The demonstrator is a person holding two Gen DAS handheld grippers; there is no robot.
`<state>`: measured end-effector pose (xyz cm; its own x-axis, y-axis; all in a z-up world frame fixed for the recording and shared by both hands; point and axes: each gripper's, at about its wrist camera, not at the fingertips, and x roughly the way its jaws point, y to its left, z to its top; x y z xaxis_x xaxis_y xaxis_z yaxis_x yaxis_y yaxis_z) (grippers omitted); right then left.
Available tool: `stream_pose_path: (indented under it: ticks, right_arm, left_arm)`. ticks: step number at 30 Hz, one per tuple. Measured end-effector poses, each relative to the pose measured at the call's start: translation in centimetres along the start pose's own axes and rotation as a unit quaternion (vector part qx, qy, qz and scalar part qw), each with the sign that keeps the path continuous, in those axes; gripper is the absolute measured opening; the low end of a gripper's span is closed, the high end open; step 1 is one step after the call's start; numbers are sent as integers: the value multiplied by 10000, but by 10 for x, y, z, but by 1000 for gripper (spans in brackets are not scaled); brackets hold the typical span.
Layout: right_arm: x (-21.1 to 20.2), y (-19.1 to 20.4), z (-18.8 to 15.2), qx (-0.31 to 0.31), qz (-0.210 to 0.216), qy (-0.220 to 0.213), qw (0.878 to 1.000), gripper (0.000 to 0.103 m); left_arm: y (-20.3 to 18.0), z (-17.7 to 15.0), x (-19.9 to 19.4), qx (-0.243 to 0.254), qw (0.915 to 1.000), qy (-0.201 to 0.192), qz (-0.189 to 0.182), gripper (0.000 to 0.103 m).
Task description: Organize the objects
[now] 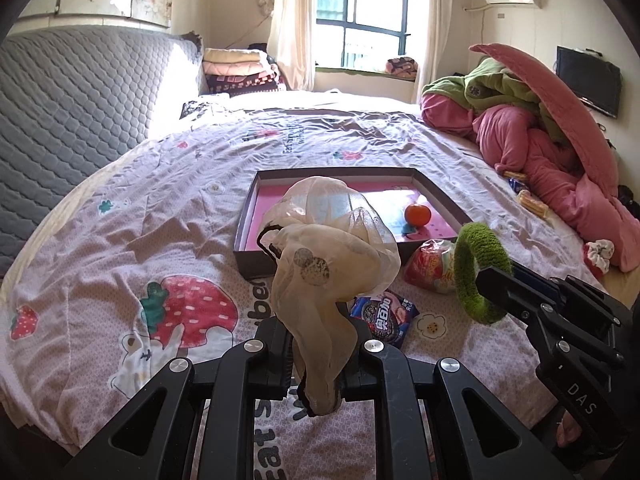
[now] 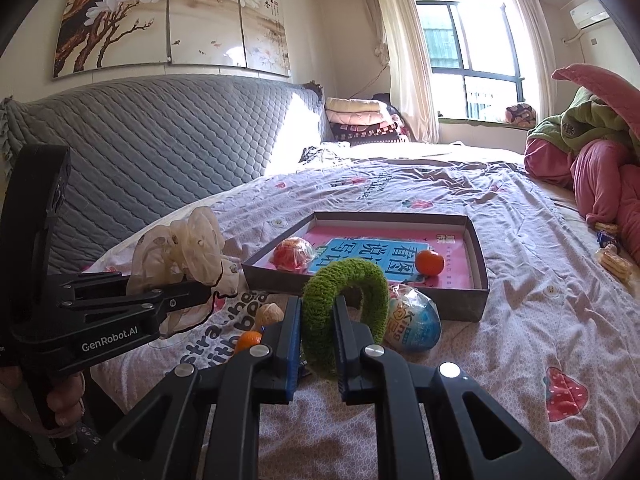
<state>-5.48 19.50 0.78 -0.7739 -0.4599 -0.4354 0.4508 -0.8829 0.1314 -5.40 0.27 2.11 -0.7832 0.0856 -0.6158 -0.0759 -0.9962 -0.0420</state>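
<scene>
My left gripper [image 1: 320, 356] is shut on a cream gauze scrunchie [image 1: 332, 248] and holds it above the bed, short of the box; it shows in the right wrist view [image 2: 192, 252] too. My right gripper [image 2: 318, 344] is shut on a green fuzzy scrunchie [image 2: 344, 300], also seen in the left wrist view [image 1: 476, 272]. A shallow grey box [image 1: 256, 256] with a pink book inside lies ahead, with an orange [image 1: 417, 215] in it. In the right wrist view the box [image 2: 464, 300] also holds a red wrapped snack [image 2: 291, 254].
On the bedsheet near the box lie an Oreo packet [image 1: 386, 316], a red snack bag [image 1: 430, 266], a blue egg-shaped toy [image 2: 416, 322], a small orange [image 2: 248, 340] and a walnut [image 2: 269, 314]. Pink and green bedding [image 1: 540, 128] is piled at the right. A grey headboard [image 2: 160, 152] stands at the left.
</scene>
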Motion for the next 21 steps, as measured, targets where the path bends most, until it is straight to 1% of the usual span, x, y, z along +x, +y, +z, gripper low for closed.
stream_pose_path:
  ticks: [12, 21]
  right_arm:
    - [-3, -4, 8, 39, 54, -149, 9999, 15]
    - [-1, -8, 16, 26, 33, -203, 9998, 15]
  left_arm:
    - [-10, 11, 1, 202, 9995, -221, 30, 18]
    - [-12, 17, 7, 179, 9996, -217, 3, 18]
